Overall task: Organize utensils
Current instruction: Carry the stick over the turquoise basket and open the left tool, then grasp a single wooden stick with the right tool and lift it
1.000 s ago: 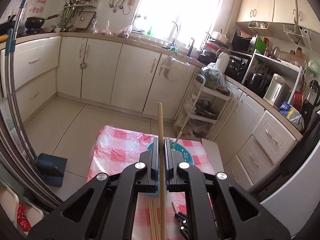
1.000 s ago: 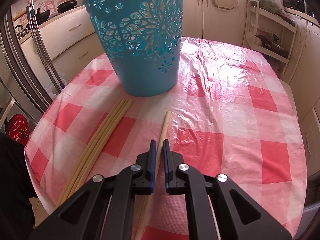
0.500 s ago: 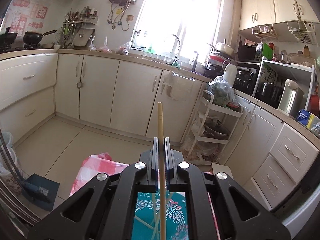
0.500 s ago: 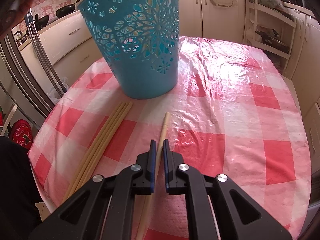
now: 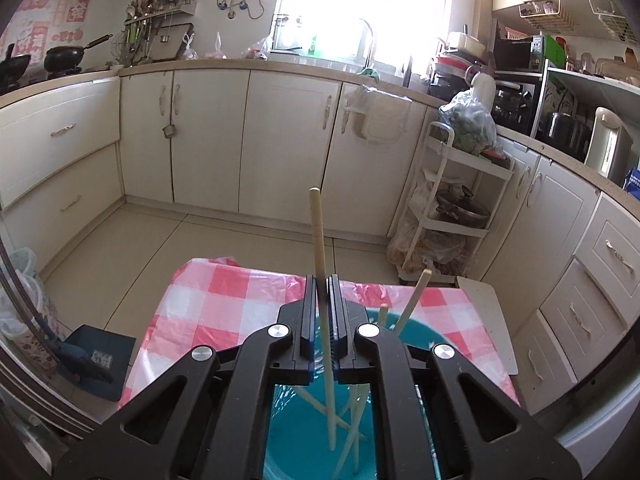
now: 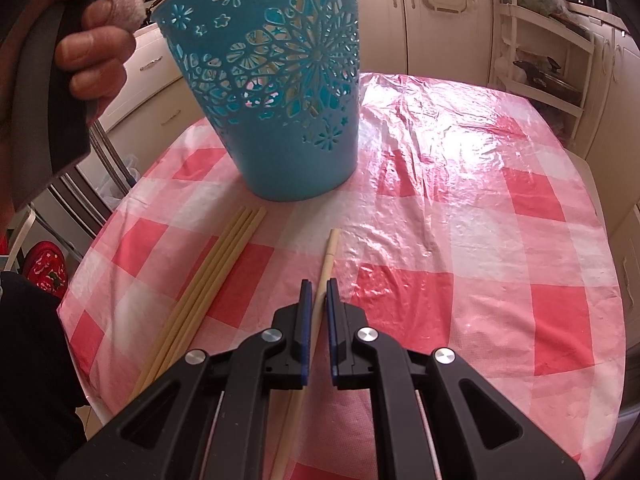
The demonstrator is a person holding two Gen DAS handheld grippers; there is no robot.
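Where the left gripper (image 5: 323, 294) is clenched, one chopstick (image 5: 318, 236) is held upright over the blue basket (image 5: 416, 330). Another chopstick (image 6: 326, 264) is clamped in the right gripper (image 6: 316, 300), lying on the checked counter (image 6: 480, 240) beside four loose chopsticks (image 6: 212, 280).

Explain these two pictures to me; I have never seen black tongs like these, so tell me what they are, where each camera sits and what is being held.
No robot here: a person holds a hand-held gripper in each hand, each with a camera looking along its two fingers.

The left hand-held gripper is shut on one upright chopstick, its lower end inside the blue basket, where other chopsticks already stand.

The right hand-held gripper is shut on a second chopstick lying on the checked tablecloth. A bundle of chopsticks lies beside it, in front of the same basket. At the top left, the person's hand grips the other tool.
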